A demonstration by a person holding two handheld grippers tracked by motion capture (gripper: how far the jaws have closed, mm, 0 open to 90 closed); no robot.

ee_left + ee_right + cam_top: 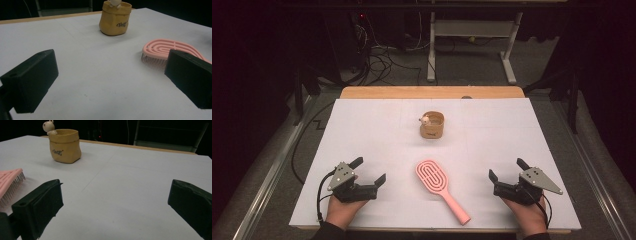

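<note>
Both hand-held grippers [370,170] [507,167] gape near pot [432,125] with unreadable lettering.

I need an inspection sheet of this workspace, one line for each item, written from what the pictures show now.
Surface: white sheet over a wooden table, flat and clean.
Job's things: pink hairbrush lying bristles down near the front; yellow pouch-shaped pot upright farther back, a small white figure at its rim.
Clutter: nothing seen.
Grippers: left tongs and right tongs both open, holding nothing, resting near the front edge on either side of the brush.
Cables: one trails from each gripper; more lie on the floor behind the table.
Surroundings: dark room, white desk frame behind.
</note>
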